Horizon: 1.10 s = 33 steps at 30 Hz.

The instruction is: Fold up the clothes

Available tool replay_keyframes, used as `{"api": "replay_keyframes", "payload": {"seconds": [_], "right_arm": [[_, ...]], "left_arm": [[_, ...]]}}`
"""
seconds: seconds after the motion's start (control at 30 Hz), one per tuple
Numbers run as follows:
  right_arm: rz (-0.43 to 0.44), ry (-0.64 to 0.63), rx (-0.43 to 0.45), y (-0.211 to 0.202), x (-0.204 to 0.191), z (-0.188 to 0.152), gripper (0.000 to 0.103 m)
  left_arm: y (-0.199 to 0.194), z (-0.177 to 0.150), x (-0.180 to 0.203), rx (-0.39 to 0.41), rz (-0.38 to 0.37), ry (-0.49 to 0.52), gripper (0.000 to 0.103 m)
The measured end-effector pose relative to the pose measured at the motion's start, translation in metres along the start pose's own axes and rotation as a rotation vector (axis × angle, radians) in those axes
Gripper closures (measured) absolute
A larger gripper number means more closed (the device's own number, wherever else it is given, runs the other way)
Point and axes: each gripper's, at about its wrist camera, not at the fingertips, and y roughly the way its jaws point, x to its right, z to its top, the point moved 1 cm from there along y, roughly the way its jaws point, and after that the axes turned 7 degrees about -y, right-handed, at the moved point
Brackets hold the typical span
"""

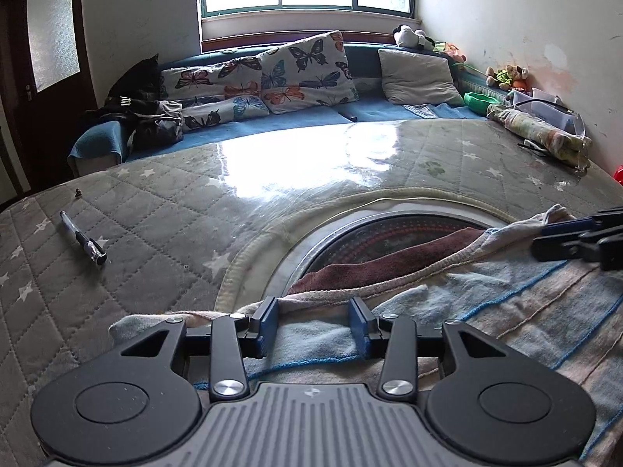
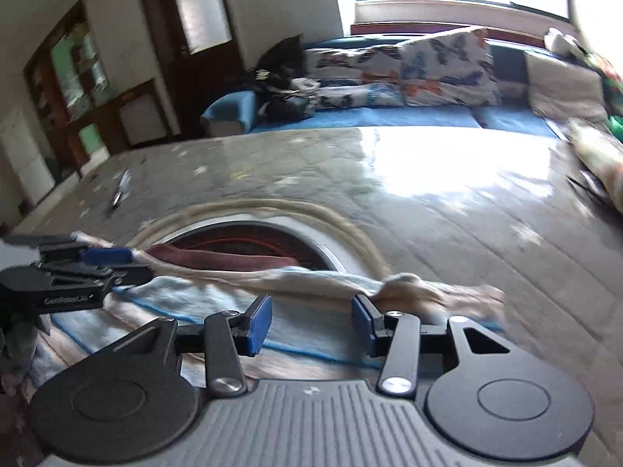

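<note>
Early stage: towel [image 1: 447,311] lies rumpled at 6 o'clock on the bed [image 1: 155,233], no neat fold visible. Left gripper [image 1: 313,325] and right gripper [image 2: 311,319] fingers wide, holding nothing. Folding remains.

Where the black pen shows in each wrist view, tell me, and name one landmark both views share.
Left wrist view: the black pen lies at left of the frame on the quilted mattress, apart from the striped cloth.
Right wrist view: the pen is a small blurred streak at upper left on the mattress.
Shared landmark: the butterfly pillow below the window.
</note>
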Motion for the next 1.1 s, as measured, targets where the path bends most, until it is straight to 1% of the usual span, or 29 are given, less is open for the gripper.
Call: {"api": "replay_keyframes", "payload": {"seconds": [0.2,0.27,0.3,0.37,0.43,0.47,0.53,0.6,0.67,0.73,0.8,0.87,0.9,1.0,1.1], "right_arm": [[-0.032,0.013,0.019,-0.014,0.024,-0.012,0.058],[-0.025,0.019,0.03,-0.018,0.027,-0.013,0.058],[-0.039,0.011,0.044,-0.02,0.028,-0.012,0.058],[-0.042,-0.002,0.039,-0.02,0.03,-0.011,0.058],[-0.051,-0.027,0.025,-0.015,0.029,-0.01,0.059],[-0.063,-0.037,0.02,-0.014,0.028,-0.01,0.063],[-0.098,-0.048,0.014,-0.015,0.021,-0.005,0.065],[-0.086,-0.075,0.022,-0.017,0.011,0.0,0.065],[-0.064,-0.09,0.02,-0.015,0.003,0.003,0.071],[-0.054,-0.1,-0.003,-0.003,-0.002,0.006,0.077],[-0.074,-0.093,-0.021,0.008,-0.002,0.007,0.079],[-0.067,-0.092,-0.021,0.006,-0.004,0.006,0.091],[-0.062,-0.093,-0.021,0.005,-0.005,0.006,0.093],[-0.049,-0.093,-0.02,0.002,-0.009,0.004,0.093],[-0.036,-0.094,-0.019,-0.002,-0.012,0.003,0.086]], "left_arm": [[0.001,0.0,0.002,0.001,0.009,0.007,0.059],[0.001,0.0,0.003,0.001,0.011,0.007,0.059],[0.001,-0.001,0.003,0.001,0.012,0.007,0.059],[0.002,-0.001,0.003,0.001,0.015,0.007,0.058],[0.002,-0.001,0.004,0.001,0.017,0.007,0.058],[0.002,-0.001,0.004,0.001,0.017,0.007,0.058],[0.002,-0.001,0.004,0.001,0.016,0.005,0.058],[0.002,-0.001,0.004,0.001,0.017,0.004,0.058],[0.002,-0.002,0.004,0.001,0.019,0.004,0.058],[0.001,-0.002,0.004,0.002,0.017,0.001,0.058],[0.001,-0.002,0.003,0.004,0.016,0.0,0.058],[0.001,-0.002,0.002,0.006,0.015,-0.004,0.057],[0.001,-0.002,0.001,0.007,0.013,-0.008,0.057],[-0.001,-0.003,-0.001,0.007,0.004,-0.018,0.057],[-0.004,-0.003,-0.004,0.01,0.001,-0.029,0.056]]}}
